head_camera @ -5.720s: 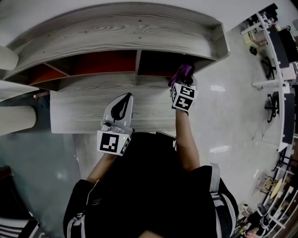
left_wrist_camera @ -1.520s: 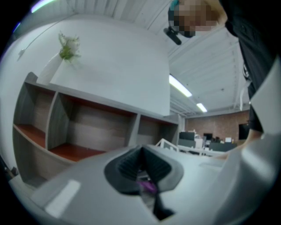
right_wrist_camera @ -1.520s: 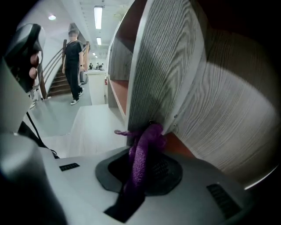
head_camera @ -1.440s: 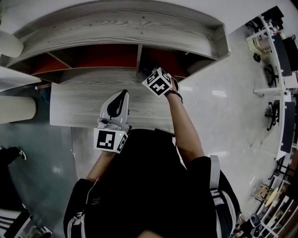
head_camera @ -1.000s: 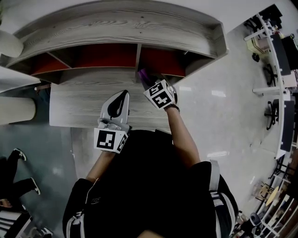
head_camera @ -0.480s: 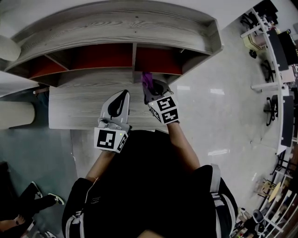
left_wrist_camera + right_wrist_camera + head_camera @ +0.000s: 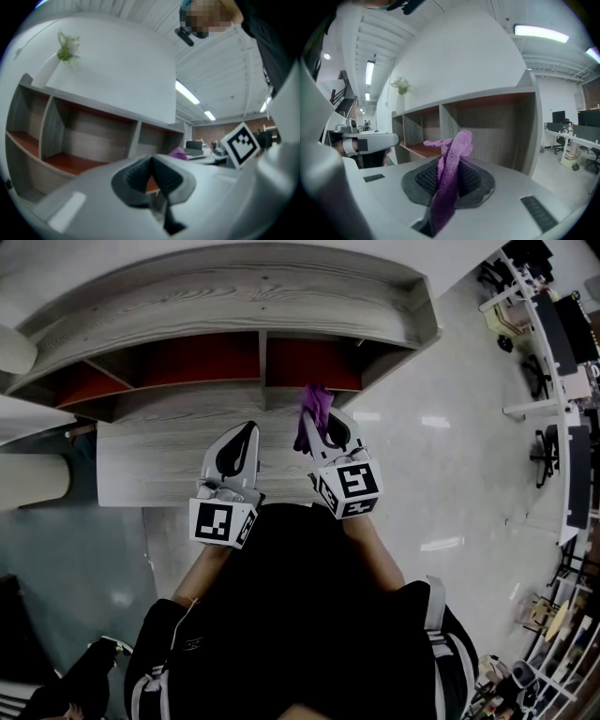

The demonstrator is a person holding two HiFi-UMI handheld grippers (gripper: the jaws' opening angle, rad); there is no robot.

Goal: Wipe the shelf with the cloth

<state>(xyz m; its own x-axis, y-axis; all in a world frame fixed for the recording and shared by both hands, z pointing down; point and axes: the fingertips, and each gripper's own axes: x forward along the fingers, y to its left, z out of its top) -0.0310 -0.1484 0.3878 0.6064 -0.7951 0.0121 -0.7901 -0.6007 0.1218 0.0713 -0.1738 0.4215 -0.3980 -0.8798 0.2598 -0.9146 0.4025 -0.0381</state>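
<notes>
The grey wood-grain shelf has open compartments with red-brown floors. My right gripper is shut on a purple cloth, held above the desk just outside the right compartment. From the right gripper view, the cloth sticks up between the jaws in front of the right compartment. My left gripper is shut with nothing in it, hovering over the desk before the middle compartment. The left gripper view shows the closed pads and the cloth far right.
The desk surface extends left in front of the shelf; its front edge lies near my body. A glossy floor lies to the right, with office chairs and furniture beyond. A small plant stands on top of the shelf. A pale round object sits left.
My right gripper pulled the purple cloth out of the right compartment, back toward me and a little right over the desk. The left gripper stayed where it was.
</notes>
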